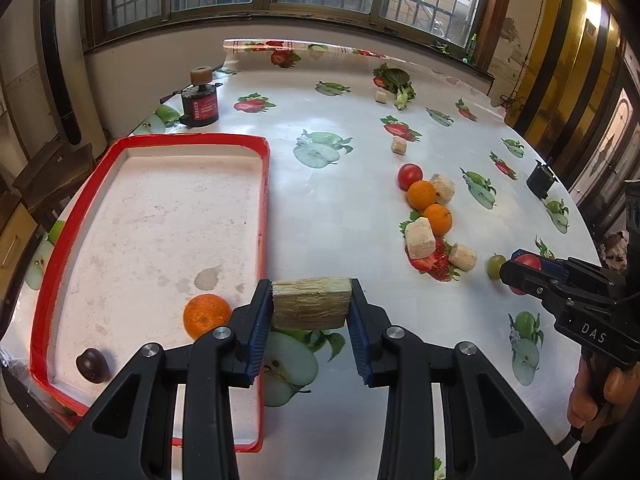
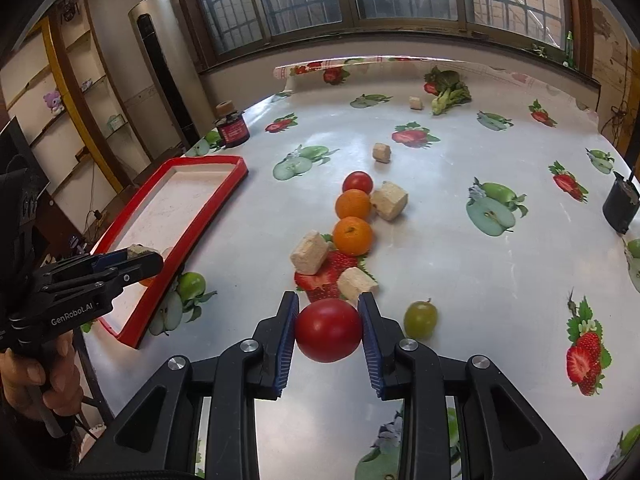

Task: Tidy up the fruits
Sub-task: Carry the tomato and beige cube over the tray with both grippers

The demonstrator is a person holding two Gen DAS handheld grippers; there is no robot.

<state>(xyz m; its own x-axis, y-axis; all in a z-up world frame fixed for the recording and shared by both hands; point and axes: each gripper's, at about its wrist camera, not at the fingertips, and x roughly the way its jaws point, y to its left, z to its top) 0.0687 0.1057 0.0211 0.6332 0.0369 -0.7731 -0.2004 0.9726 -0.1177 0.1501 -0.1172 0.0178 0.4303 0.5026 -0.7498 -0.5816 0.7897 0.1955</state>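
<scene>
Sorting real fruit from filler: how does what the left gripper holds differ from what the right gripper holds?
The left gripper clamps a beige, rough, angular block; the right gripper clamps a red, smooth, round tomato. The block is near the red tray; the tomato is among the loose items. Both are gripped between blue pads.

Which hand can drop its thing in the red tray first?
Left. The left gripper holds its beige block right at the red tray edge; the right gripper, holding a tomato, is farther away.

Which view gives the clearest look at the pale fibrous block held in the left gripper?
The left wrist view: the pale fibrous block fills the centre, pinched between the left gripper pads, over the red-rimmed tray edge. The right wrist view shows only a small corner behind that gripper.
</scene>
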